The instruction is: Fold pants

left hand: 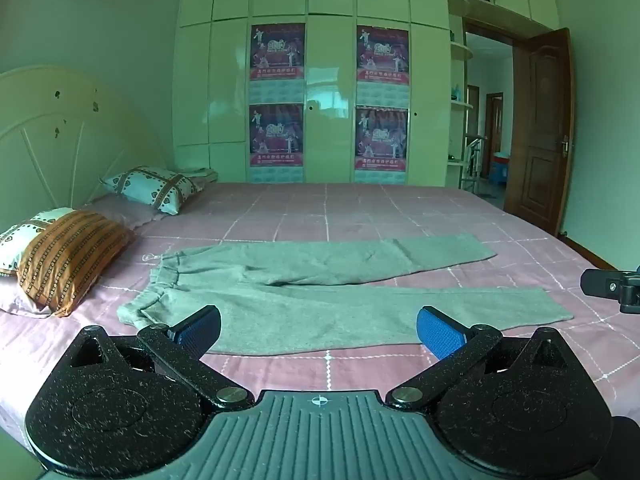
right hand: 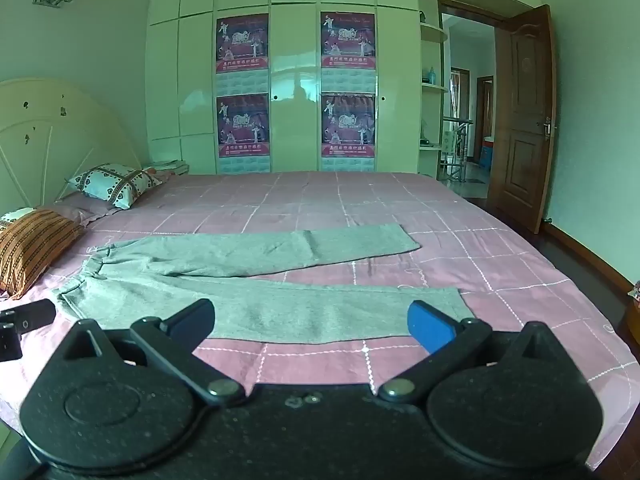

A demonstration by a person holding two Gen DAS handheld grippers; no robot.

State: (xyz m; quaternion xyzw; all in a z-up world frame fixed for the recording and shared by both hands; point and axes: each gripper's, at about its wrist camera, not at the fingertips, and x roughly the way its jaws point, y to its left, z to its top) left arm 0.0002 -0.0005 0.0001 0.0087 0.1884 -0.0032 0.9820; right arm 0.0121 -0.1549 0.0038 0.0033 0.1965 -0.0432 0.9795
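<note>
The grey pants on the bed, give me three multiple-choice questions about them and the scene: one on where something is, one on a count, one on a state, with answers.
1. Where does the waistband of the pants lie?
A. Toward the pillows
B. Toward the open door
C. Hanging off the bed's near edge

2. How many posters are on the wardrobe doors?
A. Two
B. Four
C. Six

3. What state is the left tool in?
A. Shut on a pant leg
B. Shut on nothing
C. Open, holding nothing

Answers:
1. A, the gathered waistband is next to the striped pillow, and the legs run toward the door side.
2. B, two posters above two more.
3. C, its blue pads stand wide apart above the bedsheet, touching no fabric.
</note>
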